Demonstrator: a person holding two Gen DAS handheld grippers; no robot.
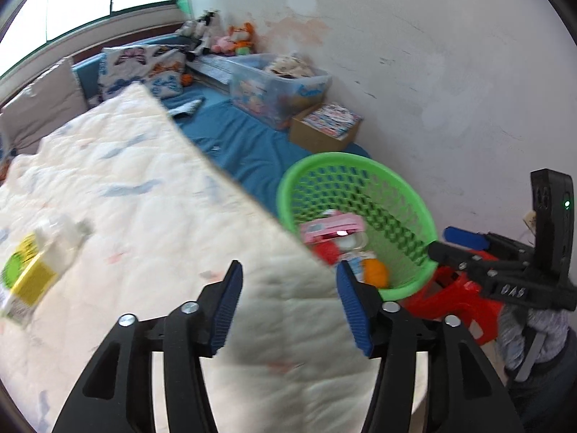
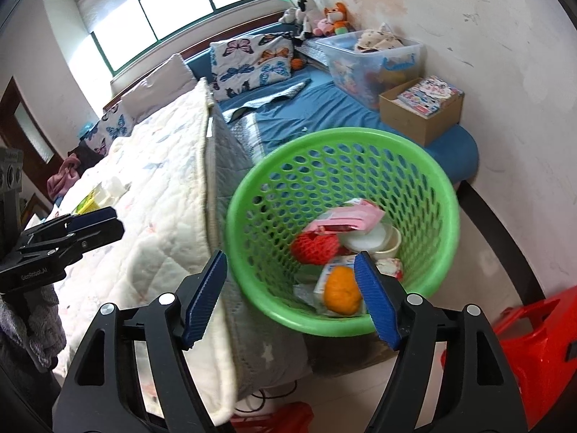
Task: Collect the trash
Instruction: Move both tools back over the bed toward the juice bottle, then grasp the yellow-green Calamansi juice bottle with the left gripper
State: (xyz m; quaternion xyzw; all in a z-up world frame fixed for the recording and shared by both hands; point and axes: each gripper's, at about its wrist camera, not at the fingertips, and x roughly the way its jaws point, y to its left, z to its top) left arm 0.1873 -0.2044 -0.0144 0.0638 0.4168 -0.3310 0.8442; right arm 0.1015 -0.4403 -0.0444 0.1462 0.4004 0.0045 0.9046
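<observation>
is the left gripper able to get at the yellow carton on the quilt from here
Probably yes. The left gripper is open and empty above the quilt, and the carton lies in the open off to its left, with nothing between them.
</observation>
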